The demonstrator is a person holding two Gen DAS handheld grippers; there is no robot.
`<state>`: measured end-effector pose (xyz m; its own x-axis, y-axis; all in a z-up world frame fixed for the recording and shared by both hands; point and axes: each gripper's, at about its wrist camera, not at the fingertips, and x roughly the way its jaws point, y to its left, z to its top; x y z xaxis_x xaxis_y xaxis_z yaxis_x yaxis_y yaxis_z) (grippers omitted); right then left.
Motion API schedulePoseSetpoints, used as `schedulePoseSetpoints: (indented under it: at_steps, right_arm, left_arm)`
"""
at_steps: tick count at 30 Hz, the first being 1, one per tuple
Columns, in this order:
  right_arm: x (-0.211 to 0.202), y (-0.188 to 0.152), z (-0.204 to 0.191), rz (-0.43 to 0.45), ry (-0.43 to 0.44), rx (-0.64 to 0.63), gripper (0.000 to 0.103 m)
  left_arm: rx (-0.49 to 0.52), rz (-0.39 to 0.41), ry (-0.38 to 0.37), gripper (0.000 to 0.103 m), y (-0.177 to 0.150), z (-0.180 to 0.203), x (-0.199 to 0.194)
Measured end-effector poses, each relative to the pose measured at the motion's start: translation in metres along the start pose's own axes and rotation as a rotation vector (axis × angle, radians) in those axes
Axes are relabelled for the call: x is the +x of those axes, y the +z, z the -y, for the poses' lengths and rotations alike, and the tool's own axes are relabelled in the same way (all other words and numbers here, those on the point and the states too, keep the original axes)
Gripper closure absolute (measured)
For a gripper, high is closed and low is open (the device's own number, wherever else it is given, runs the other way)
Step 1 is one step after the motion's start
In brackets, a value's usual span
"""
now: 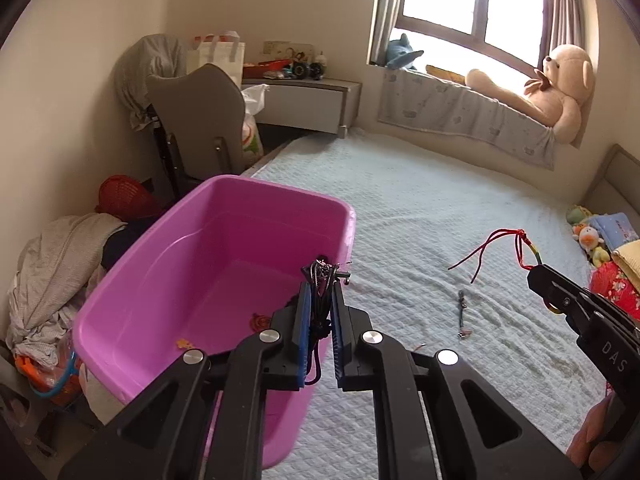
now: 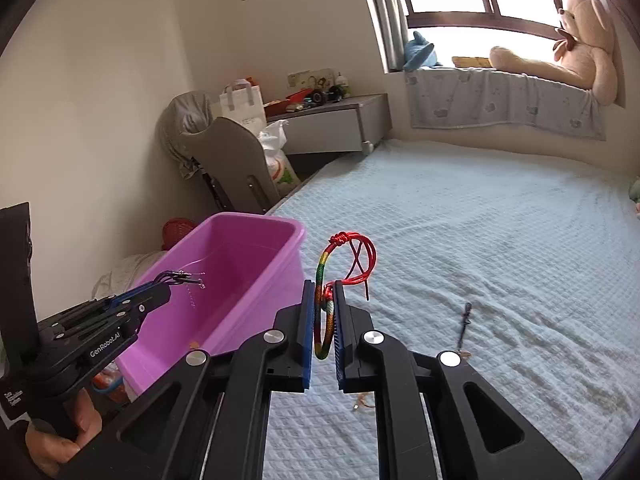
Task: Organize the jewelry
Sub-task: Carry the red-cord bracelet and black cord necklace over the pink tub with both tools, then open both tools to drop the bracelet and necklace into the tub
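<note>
1. The left gripper point(image 1: 320, 280) is pinching a bundle of dark cords point(image 1: 320, 312), its jaws nearly closed on it; the ends are sticking out past the tips with small metal bits, and one strand is hanging down between the blue pads point(image 1: 304, 328)
2. That bundle is hanging over the near right corner of the pink tub point(image 1: 168, 264), above its floor
3. The right gripper point(image 2: 323, 284) is clamping a braided bracelet point(image 2: 326, 320), red, green and yellow, its jaws closed tight on it; the red cord ends are looping up and out above the tips, knotted at the top
4. In the left wrist view the same bracelet is showing at the right, held above the bed, well apart from the tub
5. Inside the tub a small red piece point(image 1: 260, 322) and a small orange piece point(image 1: 183, 344) are lying on the floor near the front wall
6. On the bedspread point(image 1: 440, 208) a thin dark chain point(image 1: 462, 314) is lying stretched out, between the two grippers in the left view; another small item point(image 2: 362, 402) is lying close under the right gripper, too small to tell
7. The tub is sitting at the left edge of the bed, with piled laundry point(image 1: 52, 272) and a red basket point(image 1: 120, 196) beside it on the floor side
8. A grey chair point(image 1: 200, 120) is standing behind the tub, a teddy bear point(image 1: 552, 84) is sitting on the window ledge, and soft toys point(image 1: 588, 236) are lying at the far right of the bed
9. A hand point(image 2: 60, 440) is gripping the left gripper's handle
</note>
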<state>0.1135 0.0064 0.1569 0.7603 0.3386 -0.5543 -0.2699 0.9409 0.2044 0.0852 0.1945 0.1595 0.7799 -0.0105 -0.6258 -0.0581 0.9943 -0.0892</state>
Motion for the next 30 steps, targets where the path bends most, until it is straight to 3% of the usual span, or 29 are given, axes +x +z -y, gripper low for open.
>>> schedulePoseSetpoints:
  at_steps: [12, 18, 24, 30]
  right_arm:
    - [0.072, 0.014, -0.094, -0.104, 0.152, -0.106, 0.094]
    - [0.118, 0.009, -0.121, -0.224, 0.187, -0.143, 0.094]
    - [0.155, 0.001, -0.133, -0.339, 0.195, -0.168, 0.094]
    - [0.174, -0.003, -0.14, -0.374, 0.144, -0.204, 0.094]
  left_arm:
    - [-0.084, -0.037, 0.17, 0.093, 0.004, -0.105, 0.019]
    - [-0.125, -0.103, 0.184, 0.093, -0.004, -0.125, 0.04]
    - [-0.135, -0.221, 0.227, 0.093, -0.016, -0.14, 0.078]
    - [-0.146, -0.28, 0.256, 0.09, -0.026, -0.146, 0.093]
